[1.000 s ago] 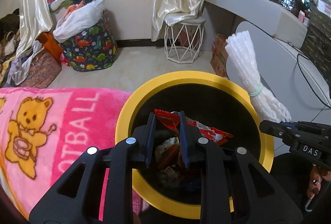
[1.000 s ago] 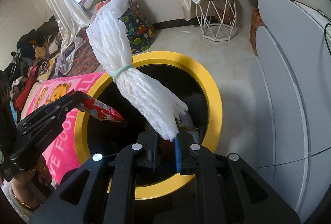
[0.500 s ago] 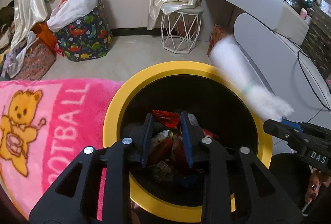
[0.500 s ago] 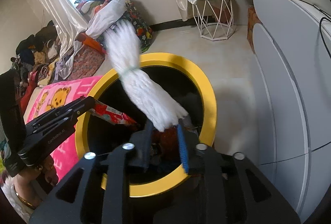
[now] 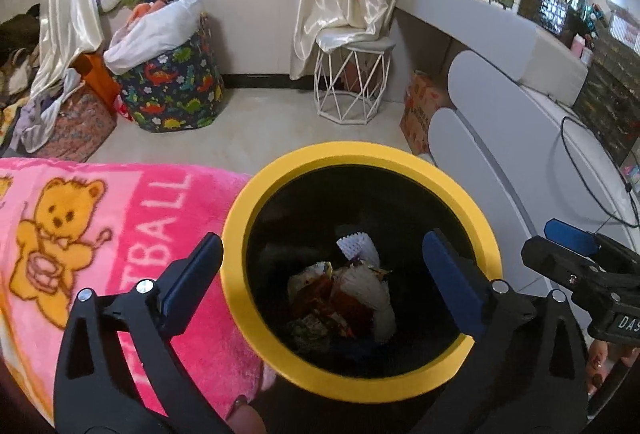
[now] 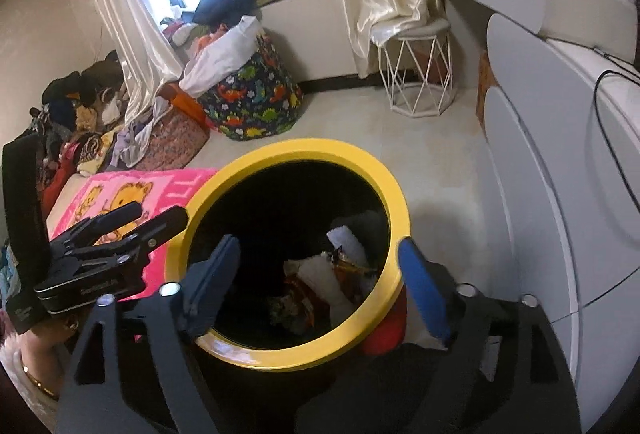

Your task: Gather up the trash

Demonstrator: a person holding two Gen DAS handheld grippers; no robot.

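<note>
The trash (image 5: 344,298) lies deep in the bin (image 5: 360,157), low between the left gripper (image 5: 320,274)'s spread fingers and below the right gripper (image 6: 316,274)'s; a white foam bundle (image 6: 320,274) and a red wrapper (image 5: 320,294) seem to be on top, though it is dark down there. Both grippers' jaws have just been opening and now stand wide with nothing between them, so the drop step looks done. Next, I think, both must lift away from the bin, past the pink blanket (image 5: 120,234) left of the fingers, and look for more trash.

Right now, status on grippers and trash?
Left gripper and right gripper just opened, nothing between fingers. Wrapper and white foam bundle in the yellow-rimmed bin. Nothing in the way.
</note>
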